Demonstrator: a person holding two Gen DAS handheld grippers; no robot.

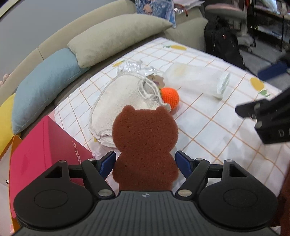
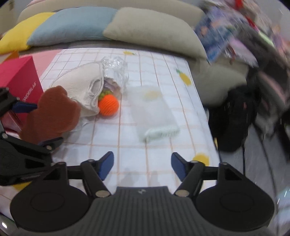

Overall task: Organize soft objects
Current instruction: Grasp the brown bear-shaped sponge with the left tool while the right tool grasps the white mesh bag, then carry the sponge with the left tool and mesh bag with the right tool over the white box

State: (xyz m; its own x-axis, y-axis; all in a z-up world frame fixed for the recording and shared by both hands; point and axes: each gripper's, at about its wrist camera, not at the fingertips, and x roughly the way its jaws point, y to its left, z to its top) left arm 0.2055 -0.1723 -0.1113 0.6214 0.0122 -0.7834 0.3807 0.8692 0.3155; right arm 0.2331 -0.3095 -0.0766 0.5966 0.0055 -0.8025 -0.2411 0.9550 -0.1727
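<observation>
- Bear sponge [image 1: 145, 145] stands between the left gripper [image 1: 145, 164] jaws, which are wide; blue pads look just beside it, so grip is unclear.
- Cream pouch [image 1: 123, 96] and orange knit ball [image 1: 169, 98] lie just ahead on the desk [image 1: 208, 127].
- Best: steer sponge to the pouch mouth, release low.
- Right gripper [image 2: 142, 166] is open, empty.
- Sponge's base is hidden; right view blurred.

a lived-in home room: sofa [image 2: 108, 5] with cushions [image 2: 154, 29], a patterned-cloth table [image 2: 163, 90], clutter behind

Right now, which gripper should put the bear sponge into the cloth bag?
Probably the left gripper: the brown bear sponge already sits between its fingers, just in front of the cream drawstring bag. The right gripper is open and empty.
</observation>
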